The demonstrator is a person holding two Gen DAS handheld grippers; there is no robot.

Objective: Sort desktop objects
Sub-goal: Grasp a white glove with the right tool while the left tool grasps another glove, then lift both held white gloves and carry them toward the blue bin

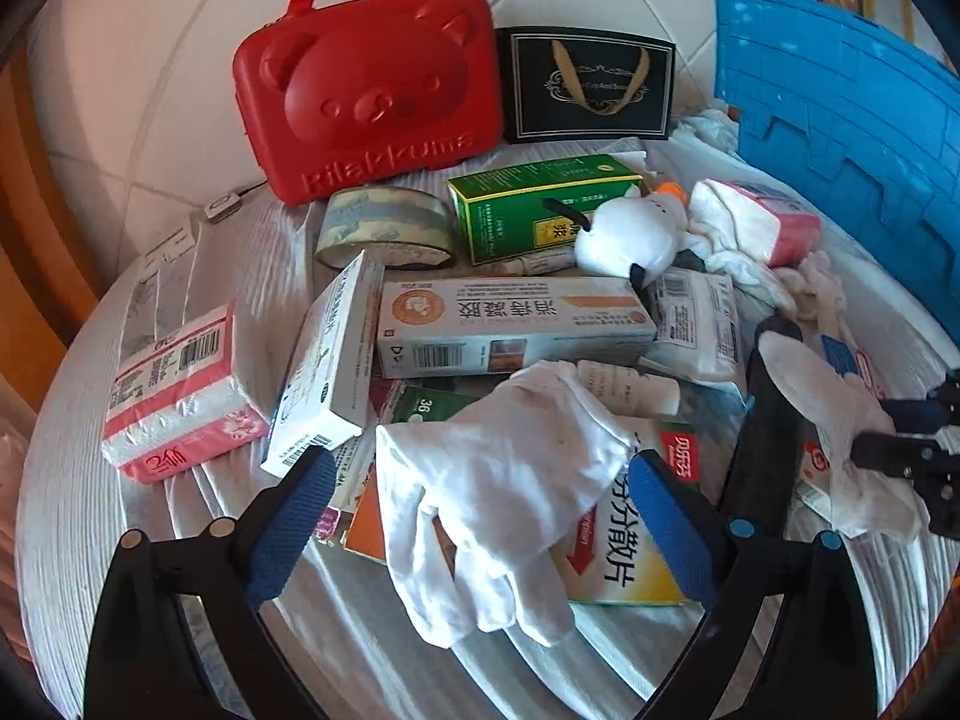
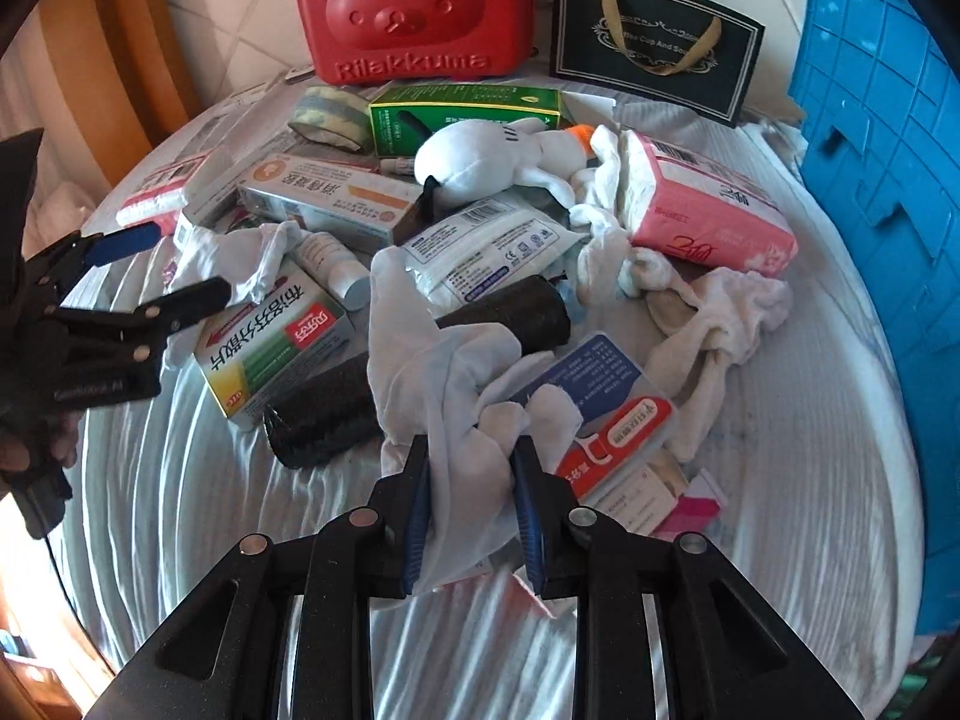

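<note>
Nearest the right camera, the right gripper [image 2: 474,516] has its fingers closed on a white glove [image 2: 432,372], bunched cloth filling the gap, the glove's long axis running away from the fingers over a black roll [image 2: 420,360]. The left gripper [image 1: 480,516] hangs with fingers spread wide, gripping nothing, over a second white glove [image 1: 498,492] whose fingertips point back toward the camera. Beyond, medicine boxes [image 1: 516,324], tissue packs [image 2: 708,210] and a plush toy [image 2: 480,162] lie heaped on the desk [image 2: 210,510]. Sorting looks barely begun: the red bear case [image 1: 366,84] stands shut, and the blue crate [image 2: 876,240] shows nothing inside from here.
</note>
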